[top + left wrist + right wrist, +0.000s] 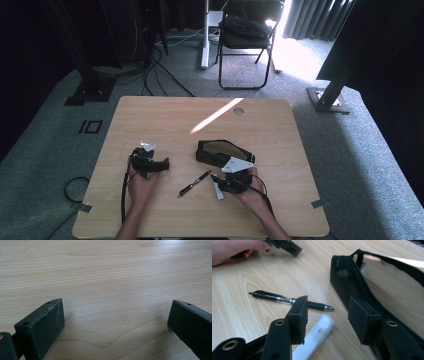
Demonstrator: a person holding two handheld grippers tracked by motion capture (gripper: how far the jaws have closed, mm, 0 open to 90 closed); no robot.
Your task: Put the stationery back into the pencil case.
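My right gripper (328, 315) is open w/ nothing pinched, over the white plastic tube (315, 336) lying on the light wooden desk (165, 117). Black pen (287, 300) lies just beyond the tube; black zip pouch (367, 277) crowds the right side. Left gripper (116, 322) is open too, over bare desk. Far half has free room; near edge is close to my wrists.
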